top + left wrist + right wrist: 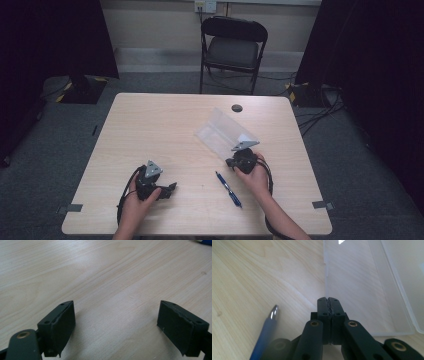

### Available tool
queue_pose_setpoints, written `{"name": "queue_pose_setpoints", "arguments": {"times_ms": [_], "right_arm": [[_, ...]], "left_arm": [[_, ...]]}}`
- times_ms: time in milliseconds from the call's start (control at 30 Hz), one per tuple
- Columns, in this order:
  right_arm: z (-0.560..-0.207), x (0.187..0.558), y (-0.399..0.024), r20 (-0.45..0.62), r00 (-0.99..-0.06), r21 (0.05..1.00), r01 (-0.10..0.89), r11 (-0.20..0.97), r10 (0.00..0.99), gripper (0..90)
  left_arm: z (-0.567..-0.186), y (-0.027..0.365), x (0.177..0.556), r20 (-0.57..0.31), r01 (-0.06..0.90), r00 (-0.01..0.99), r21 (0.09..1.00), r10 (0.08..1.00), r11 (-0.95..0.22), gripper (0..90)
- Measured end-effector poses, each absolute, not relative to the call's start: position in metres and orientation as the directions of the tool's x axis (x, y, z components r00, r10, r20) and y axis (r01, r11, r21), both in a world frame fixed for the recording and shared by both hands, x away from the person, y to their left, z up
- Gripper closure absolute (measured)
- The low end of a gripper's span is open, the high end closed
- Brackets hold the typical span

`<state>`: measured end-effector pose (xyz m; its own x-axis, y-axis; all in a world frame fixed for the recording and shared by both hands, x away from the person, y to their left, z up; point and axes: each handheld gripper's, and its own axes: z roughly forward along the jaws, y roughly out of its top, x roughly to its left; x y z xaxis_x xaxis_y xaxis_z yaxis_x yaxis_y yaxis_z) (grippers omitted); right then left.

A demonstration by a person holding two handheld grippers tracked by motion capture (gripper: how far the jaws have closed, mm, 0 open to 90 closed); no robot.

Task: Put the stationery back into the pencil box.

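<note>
A clear plastic case lies open on the wooden table, right of centre. A blue pen rests nearer the front edge. My right gripper sits at the case's near corner, between case and pen. In the right gripper view its jaws are shut with nothing between them, tips at the edge of the clear case, the pen on their left. My left gripper rests at the front left and points right. Its jaws stand wide open over bare wood, with the blue pen's end far off.
A small black round disc lies near the table's far edge. A black folding chair stands behind the table. Cables run over the floor at the right, and dark curtains hang on both sides.
</note>
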<state>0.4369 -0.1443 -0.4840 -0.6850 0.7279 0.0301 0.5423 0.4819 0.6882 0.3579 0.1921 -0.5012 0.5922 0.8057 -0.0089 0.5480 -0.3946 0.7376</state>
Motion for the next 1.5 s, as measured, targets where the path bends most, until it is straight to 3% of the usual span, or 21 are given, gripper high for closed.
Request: {"name": "queue_pose_setpoints", "arguments": {"times_ms": [433,667,1033,1500], "right_arm": [[-0.482,0.428,-0.177,0.068,-0.619,0.696,0.591,0.407,0.782,88.5],[-0.479,0.419,-0.176,0.073,-0.648,0.725,0.556,0.406,0.758,69.7],[-0.468,0.406,-0.18,0.071,-0.658,0.753,0.528,0.392,0.75,59.8],[-0.474,0.371,-0.146,0.084,-0.751,0.741,0.486,0.463,0.655,62.6]], "left_arm": [[-0.501,0.192,0.358,-0.008,0.547,0.592,0.738,0.806,-0.395,14.5],[-0.501,0.192,0.358,-0.008,0.548,0.592,0.738,0.806,-0.395,14.5],[-0.501,0.192,0.358,-0.009,0.548,0.592,0.738,0.806,-0.394,14.5],[-0.501,0.192,0.357,-0.004,0.546,0.59,0.738,0.807,-0.396,14.5]]}}
